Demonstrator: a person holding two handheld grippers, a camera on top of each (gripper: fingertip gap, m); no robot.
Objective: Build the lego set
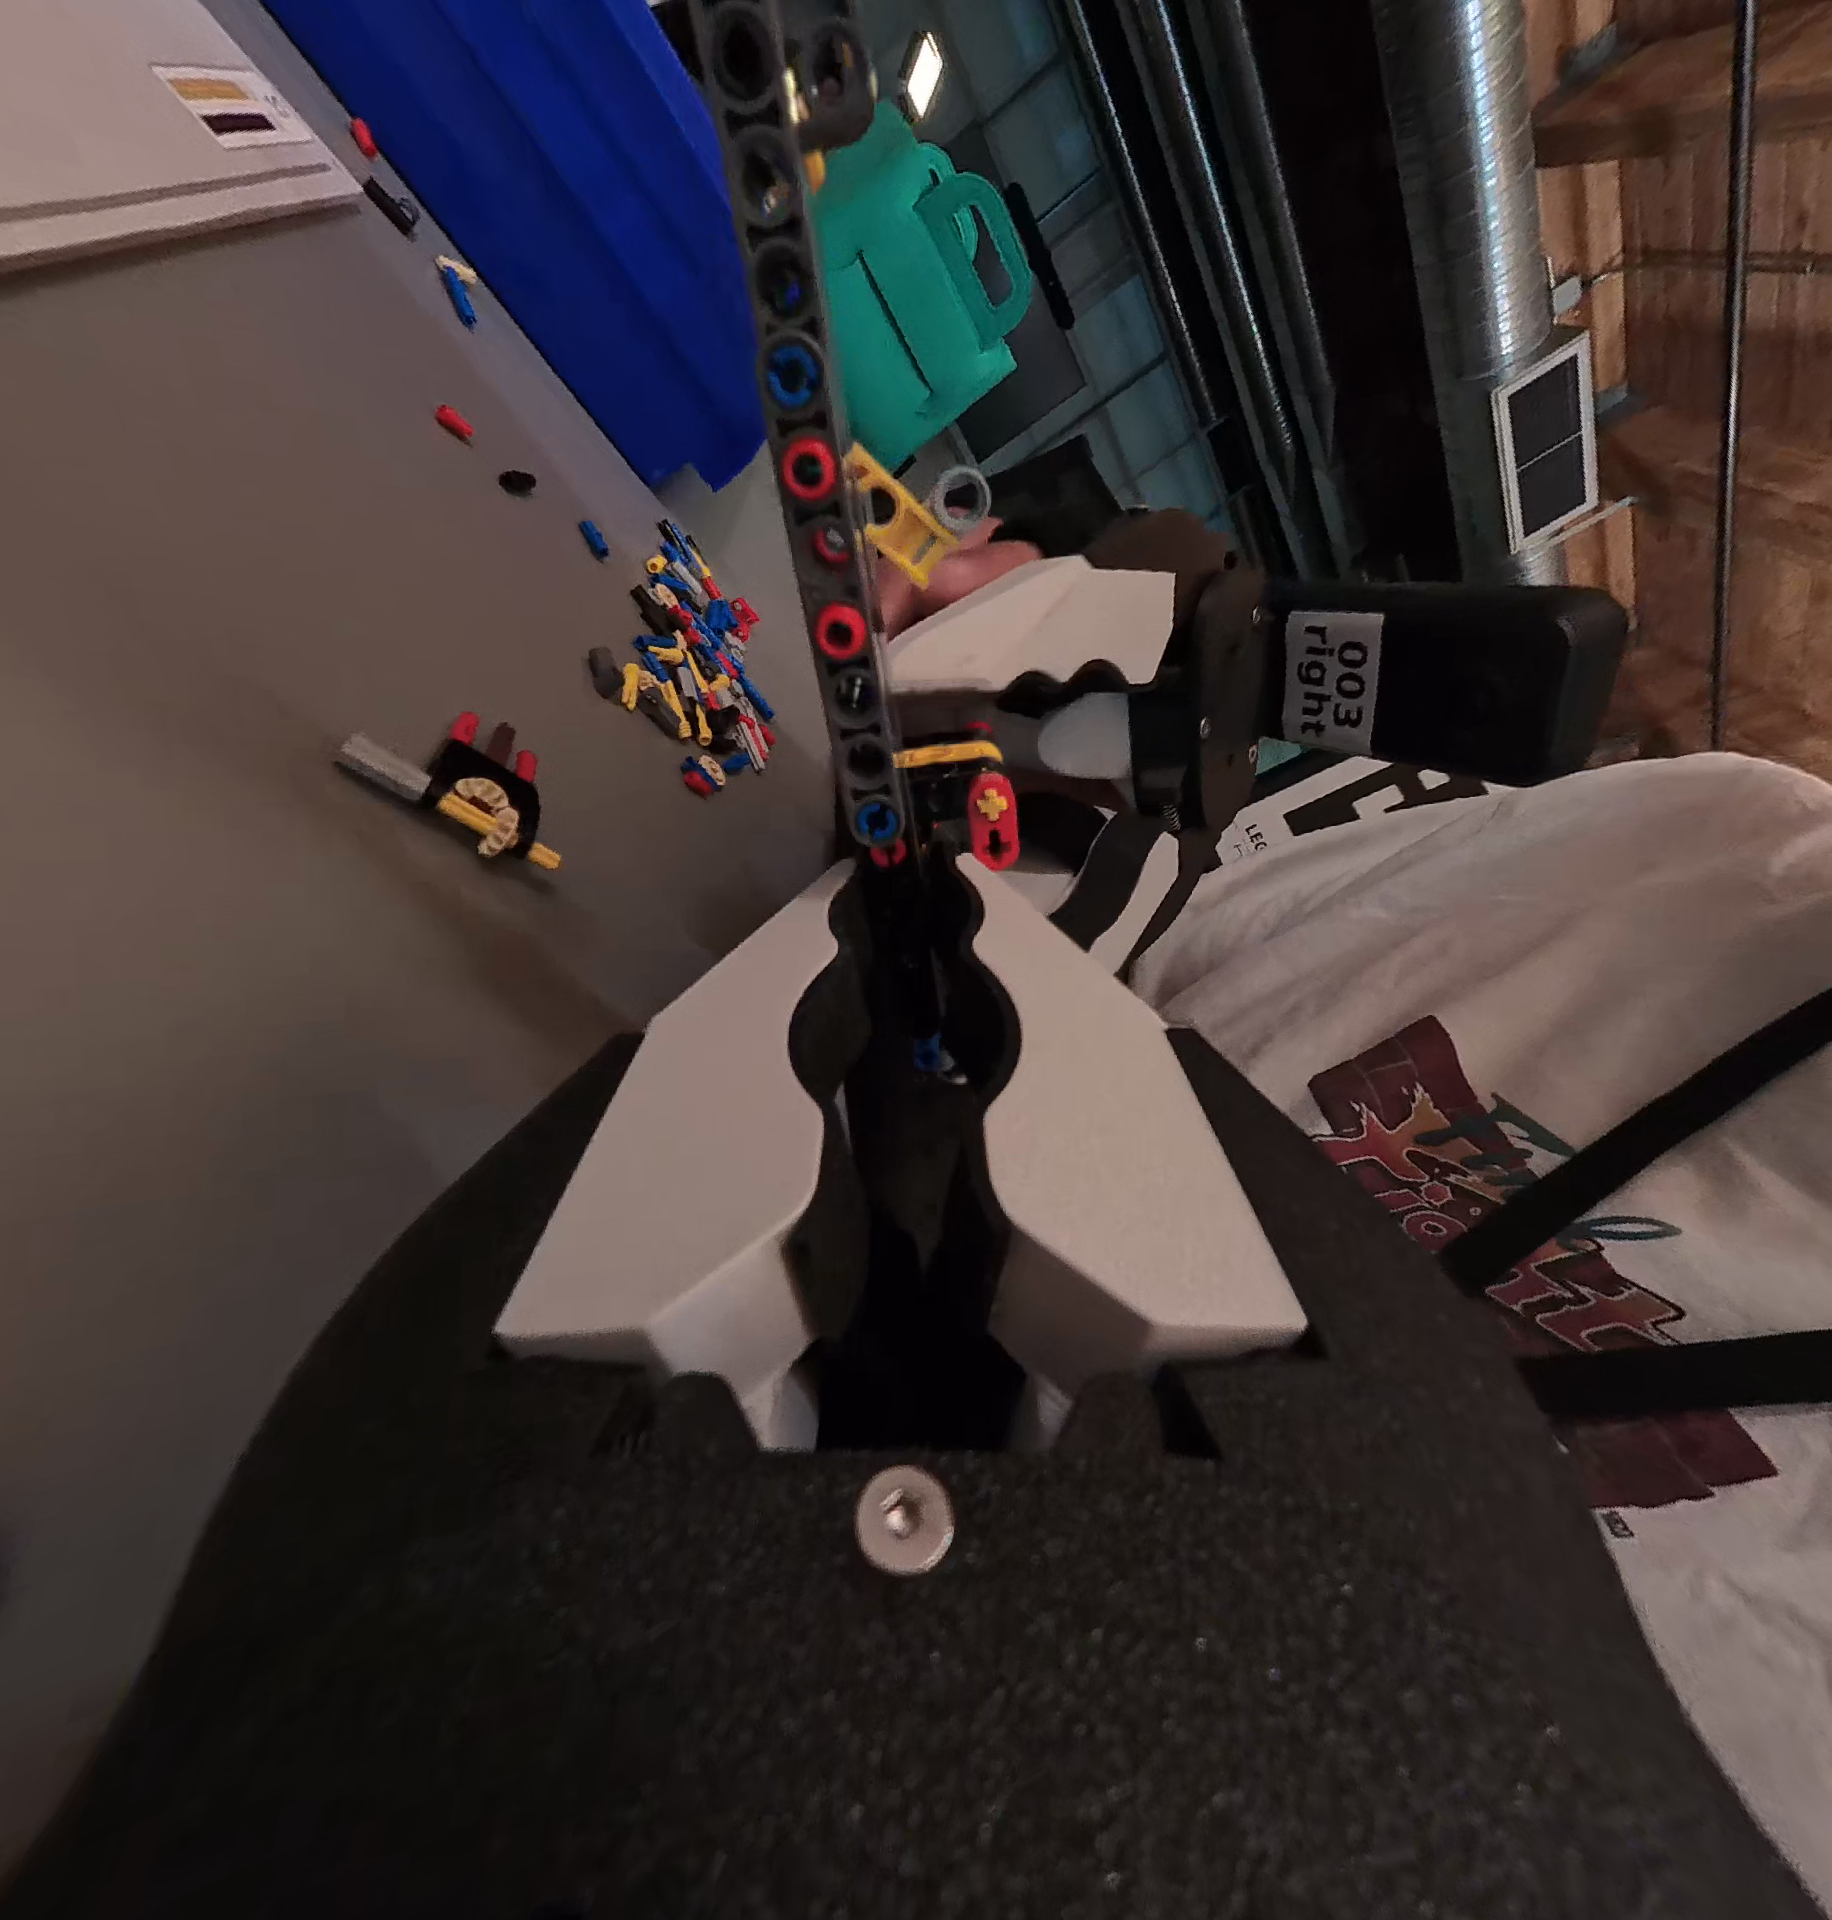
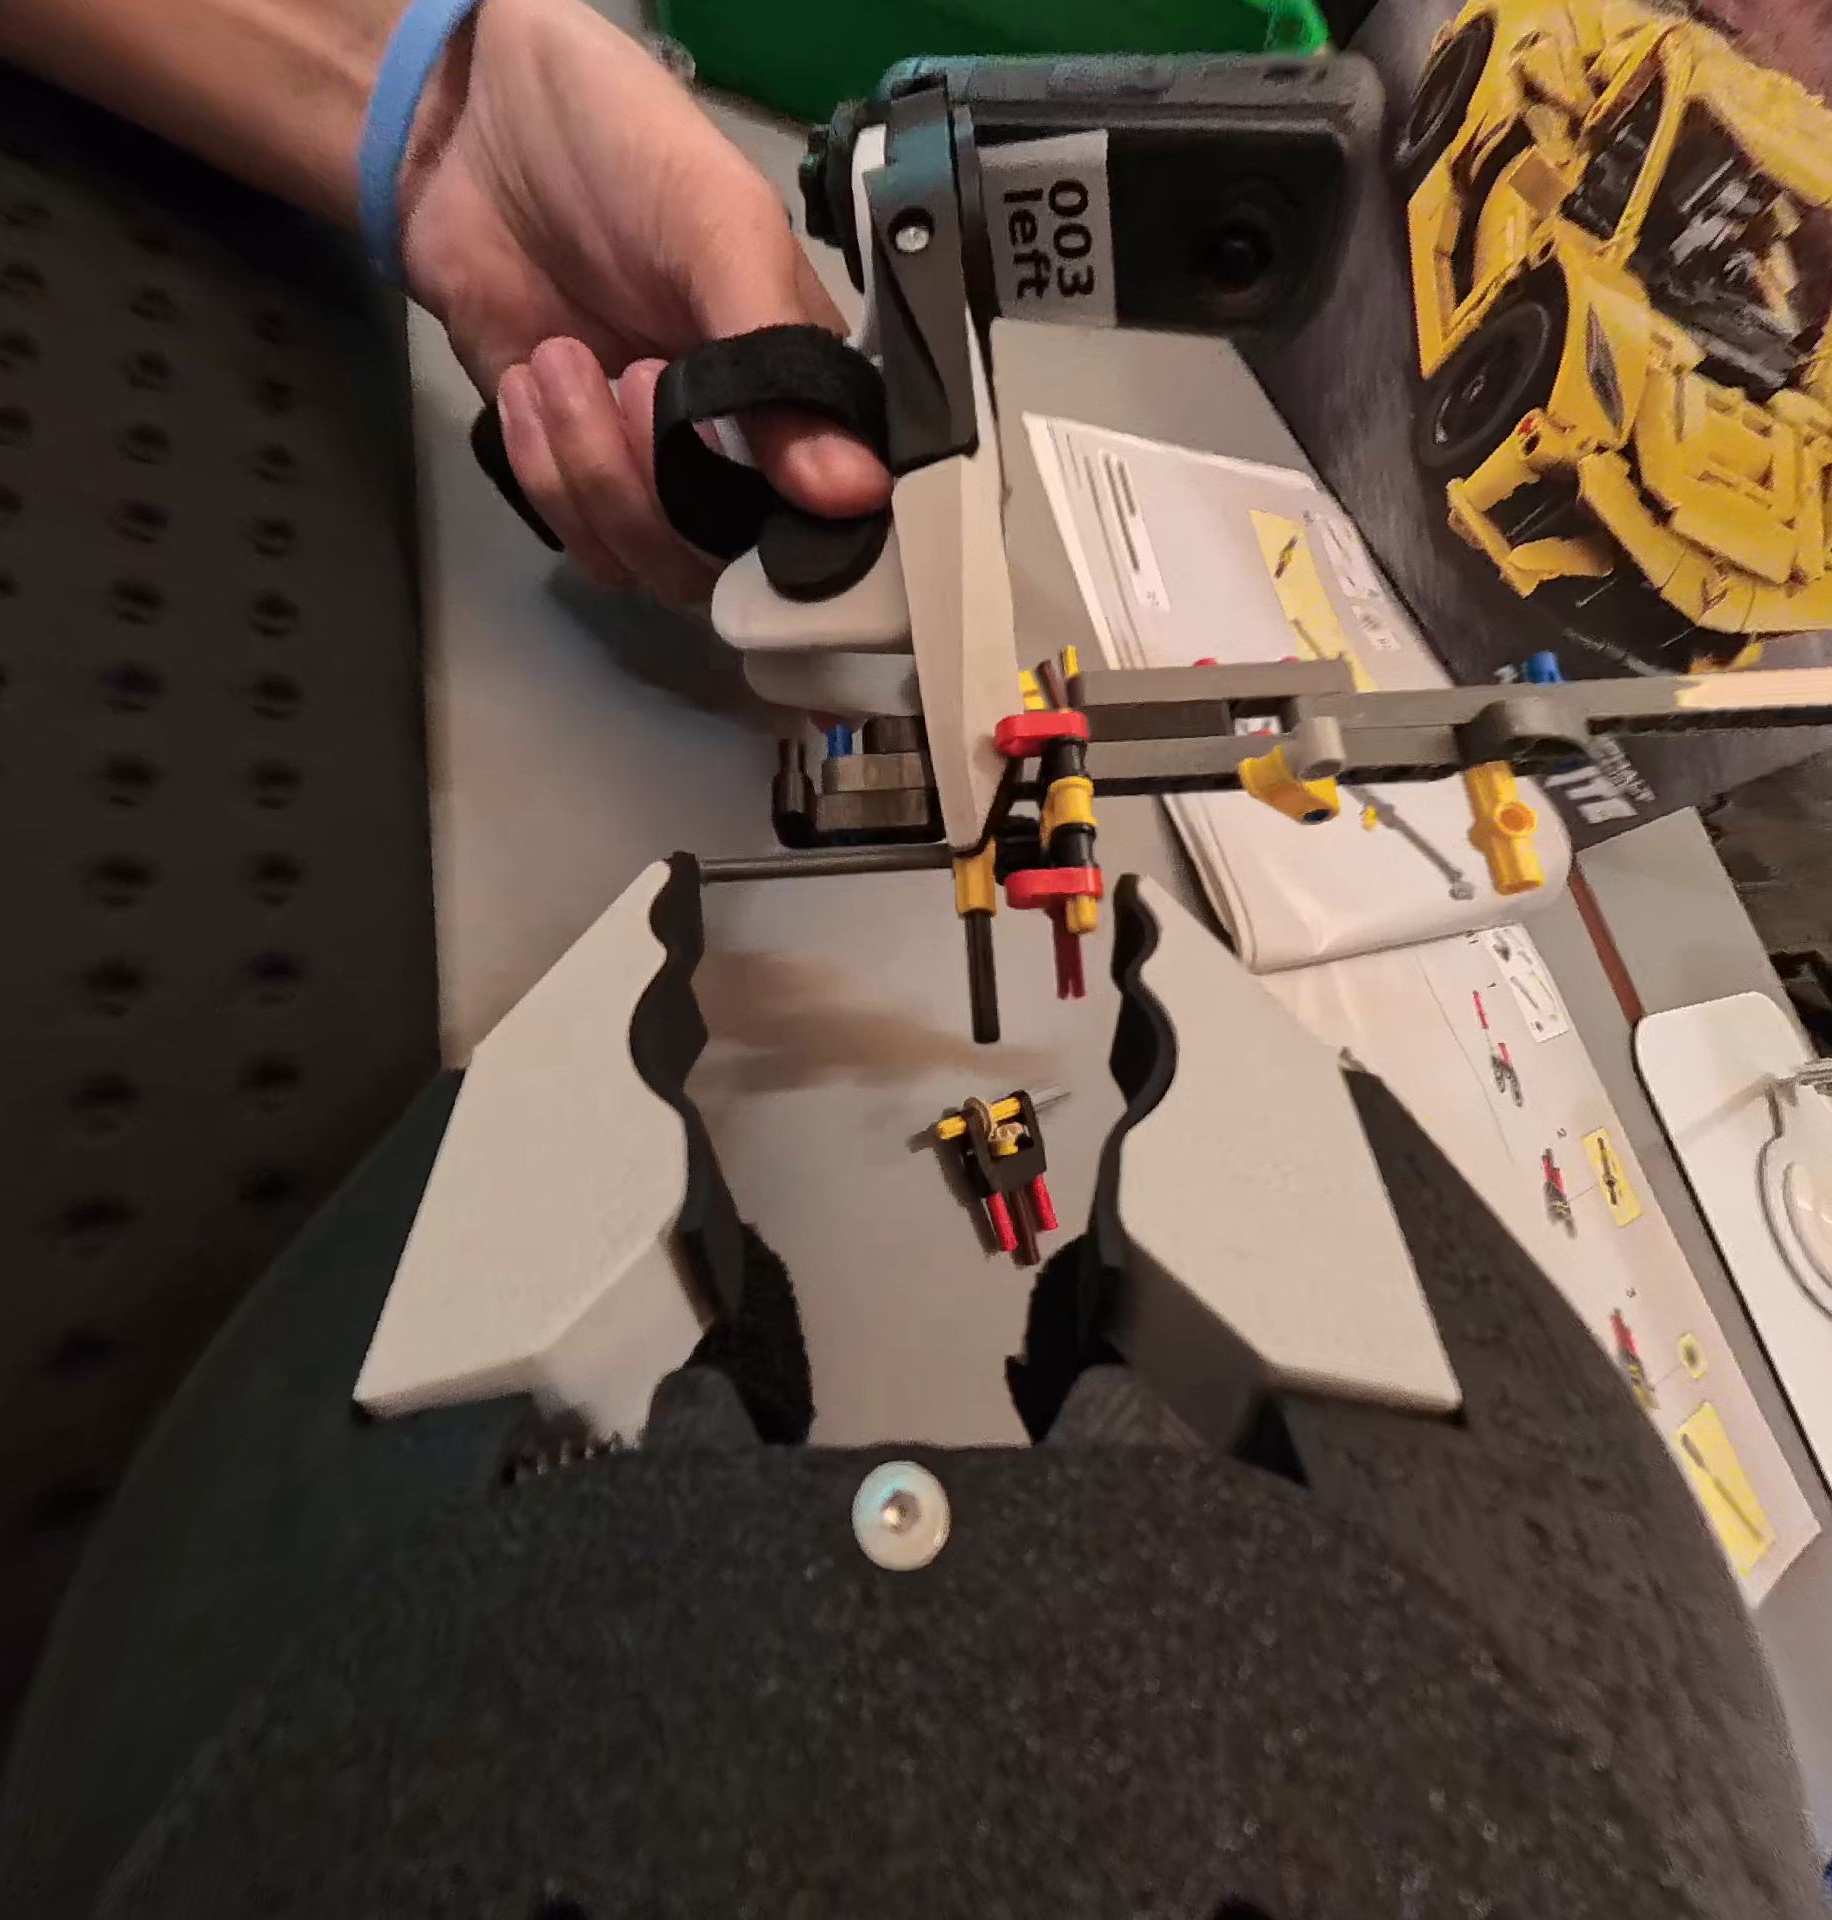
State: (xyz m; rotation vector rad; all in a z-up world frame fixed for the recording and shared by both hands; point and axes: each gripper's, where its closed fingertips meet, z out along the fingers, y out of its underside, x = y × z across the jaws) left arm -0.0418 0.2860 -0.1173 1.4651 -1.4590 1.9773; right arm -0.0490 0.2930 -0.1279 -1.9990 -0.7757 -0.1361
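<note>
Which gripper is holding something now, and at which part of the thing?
The left gripper is shut on the long grey beam assembly, clamping it at its near end. The right gripper is open and holds nothing.

Blue bin, grey table

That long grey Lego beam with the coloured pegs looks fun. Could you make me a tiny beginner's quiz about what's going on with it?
1. True or false: the left gripper is shut on the long grey beam.
2. What lies on the table between the fingers of the right gripper?
A. a small black, red and yellow assembly
B. a green wheel
C. a screwdriver
3. Fill in: the right gripper is ____ (open or shut).

Key: 1 true; 2 A; 3 open.
</note>
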